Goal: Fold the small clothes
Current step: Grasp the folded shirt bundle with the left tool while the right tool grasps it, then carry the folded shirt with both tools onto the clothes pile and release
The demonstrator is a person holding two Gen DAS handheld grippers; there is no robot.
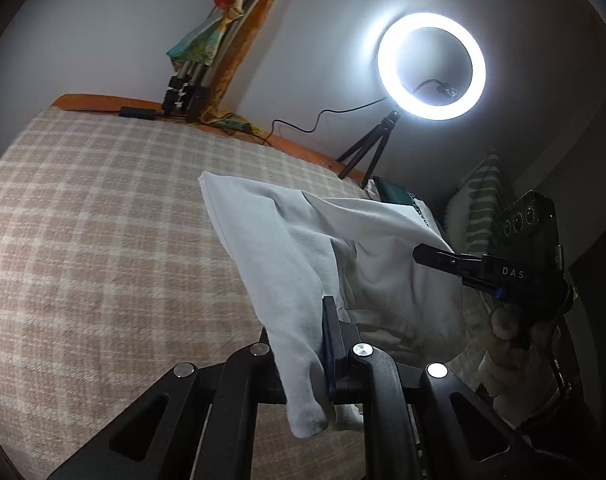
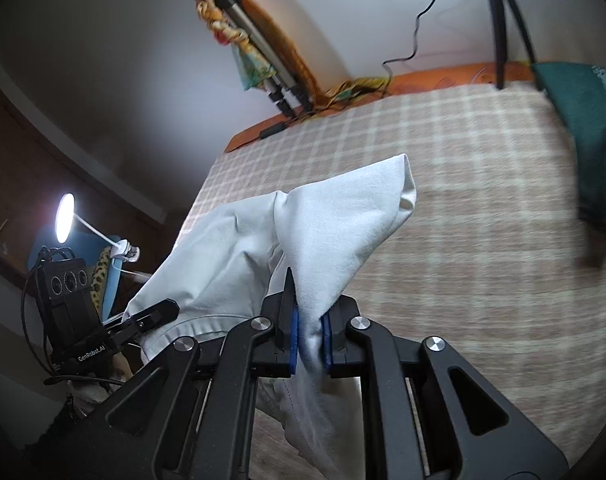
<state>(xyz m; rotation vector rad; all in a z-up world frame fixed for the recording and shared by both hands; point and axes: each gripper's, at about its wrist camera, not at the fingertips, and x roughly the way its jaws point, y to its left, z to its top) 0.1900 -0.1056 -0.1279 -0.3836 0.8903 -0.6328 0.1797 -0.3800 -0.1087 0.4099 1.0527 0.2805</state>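
Observation:
A small white garment point(image 1: 327, 240) hangs in the air between both grippers, above a checked beige bedspread point(image 1: 103, 240). My left gripper point(image 1: 303, 344) is shut on one edge of the garment, with cloth draped over its left finger. My right gripper point(image 2: 309, 336) is shut on another edge of the garment point(image 2: 343, 216), pinched between its blue pads point(image 2: 294, 336). The right gripper also shows in the left wrist view point(image 1: 443, 260), and the left gripper shows in the right wrist view point(image 2: 151, 314). A loose corner of the garment points out over the bed.
A lit ring light point(image 1: 431, 66) on a small tripod stands at the bed's far edge. A folded tripod point(image 1: 207, 60) with colourful cloth leans on the wall. A dark green cloth point(image 2: 583, 128) lies at the right. A desk lamp point(image 2: 65, 218) glows at the left.

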